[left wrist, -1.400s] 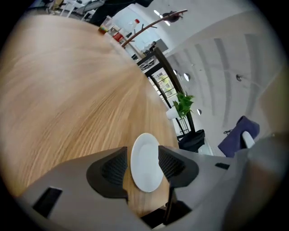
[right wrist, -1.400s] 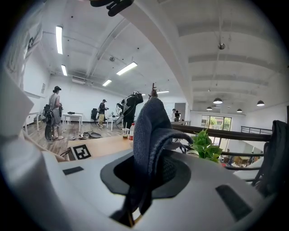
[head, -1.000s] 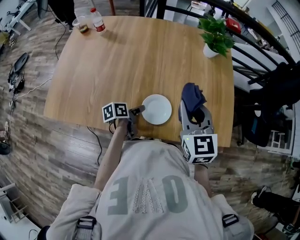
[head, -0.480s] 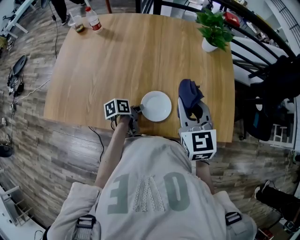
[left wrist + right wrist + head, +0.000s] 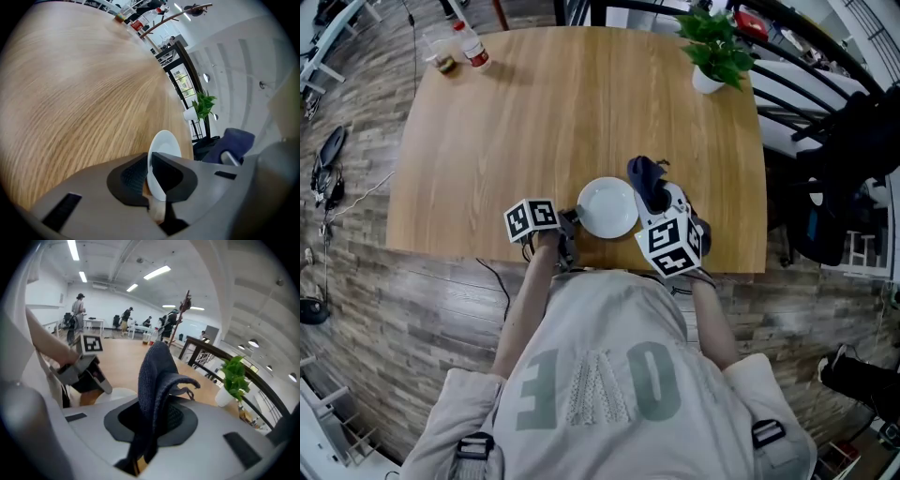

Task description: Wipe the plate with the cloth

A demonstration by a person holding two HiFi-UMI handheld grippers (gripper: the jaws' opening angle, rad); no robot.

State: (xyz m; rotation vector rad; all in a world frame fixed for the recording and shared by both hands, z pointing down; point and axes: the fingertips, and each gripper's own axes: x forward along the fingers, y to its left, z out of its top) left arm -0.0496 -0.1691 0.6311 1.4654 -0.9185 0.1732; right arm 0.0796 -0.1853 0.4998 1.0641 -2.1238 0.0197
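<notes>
left tool (image 5: 149,176): jaws closing on the near rim of the white plate (image 5: 607,207). the rim sits between the pads and we read it as pinched. right tool (image 5: 152,416): clenched on the dark blue cloth (image 5: 157,376), which is bunched, sticks out past the jaw tips and has one fold flopping over.

in the head view the cloth is at the plate's right edge; touching or just beside, we can't tell. the plate seems to lie flat on the wooden worktop (image 5: 572,103), near its front edge, between the two tools.

step in hand, our judgement: bring the cloth onto the plate. wiping is not yet begun.

to do it well:
- keep the left pinch firm and low, so the plate neither tips nor slides.
- lower the right tool until the loose cloth, not the hard jaw tips, meets the plate face.
- press lightly, since only one rim is held.
- sweep from the centre out to the rim, staying clear of the left tool so the two don't knock.

risk: the plate is close to the worktop's front edge, so a push toward us could slide it off.

potted plant (image 5: 712,47) and bottle (image 5: 471,44) sit well apart at the back, no concern.
</notes>
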